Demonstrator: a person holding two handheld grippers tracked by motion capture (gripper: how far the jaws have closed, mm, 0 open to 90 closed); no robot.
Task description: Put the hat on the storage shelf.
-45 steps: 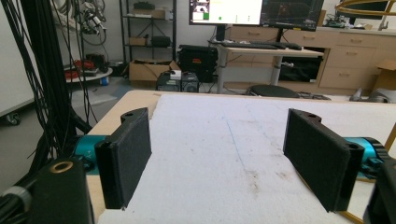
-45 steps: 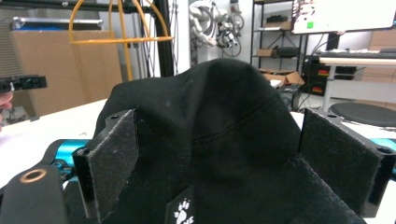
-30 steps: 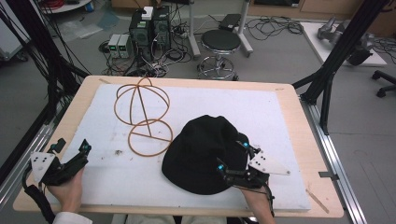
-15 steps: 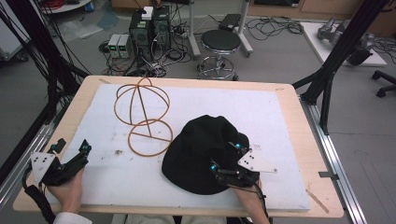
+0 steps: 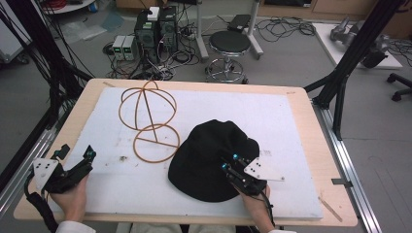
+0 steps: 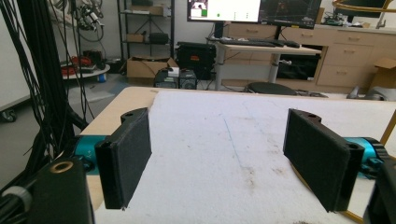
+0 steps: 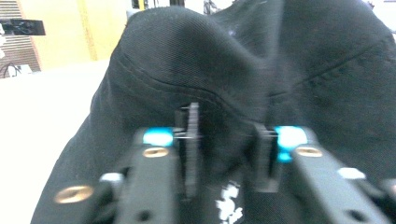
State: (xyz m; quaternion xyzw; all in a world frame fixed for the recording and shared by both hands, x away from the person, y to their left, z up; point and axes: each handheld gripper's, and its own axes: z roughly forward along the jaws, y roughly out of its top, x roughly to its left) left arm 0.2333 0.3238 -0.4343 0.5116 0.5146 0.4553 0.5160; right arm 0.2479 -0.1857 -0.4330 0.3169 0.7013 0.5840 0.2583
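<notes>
1 black cap point(image 5: 209, 155) pinched in right gripper point(image 5: 228, 163), brim toward person; left gripper point(image 5: 87, 156) agape.

You are in a robotics lab. Past your left gripper point(image 6: 219, 158), beyond the table's point(image 5: 301, 104) far edge, desks carry monitors point(image 6: 254, 10) and keyboards; metal shelving point(image 6: 144, 28) holds boxes. Ahead of both grippers, computer units point(image 5: 155, 29) and tangled cables point(image 5: 286, 26) sit on the grey floor beside a round stool point(image 5: 229, 43), and black frame struts point(image 5: 354, 53) flank you.
</notes>
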